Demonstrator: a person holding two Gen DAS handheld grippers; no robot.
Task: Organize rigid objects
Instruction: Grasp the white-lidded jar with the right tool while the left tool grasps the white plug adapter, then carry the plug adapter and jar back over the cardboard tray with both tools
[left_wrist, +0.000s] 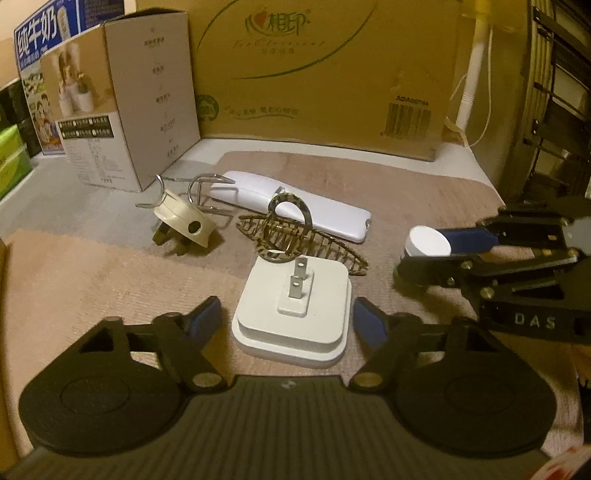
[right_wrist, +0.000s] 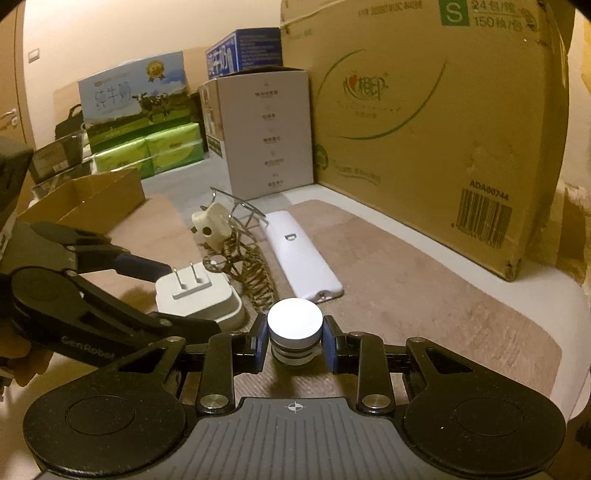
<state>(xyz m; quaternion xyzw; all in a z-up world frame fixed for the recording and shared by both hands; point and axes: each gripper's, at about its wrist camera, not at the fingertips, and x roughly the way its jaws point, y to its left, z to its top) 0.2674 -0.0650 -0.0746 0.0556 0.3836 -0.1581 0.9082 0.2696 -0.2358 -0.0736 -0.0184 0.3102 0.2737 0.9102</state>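
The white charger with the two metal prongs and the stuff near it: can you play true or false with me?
1. The charger lies with its prongs pointing up. True.
2. The left gripper is squeezing the charger tight. False: its fingers stand on either side, with gaps showing.
3. The right gripper holds a small round jar with a white lid. True.
4. The hair clip is bright red. False: it is brown and spotted.
5. The white remote is standing upright. False: it lies flat on the mat.
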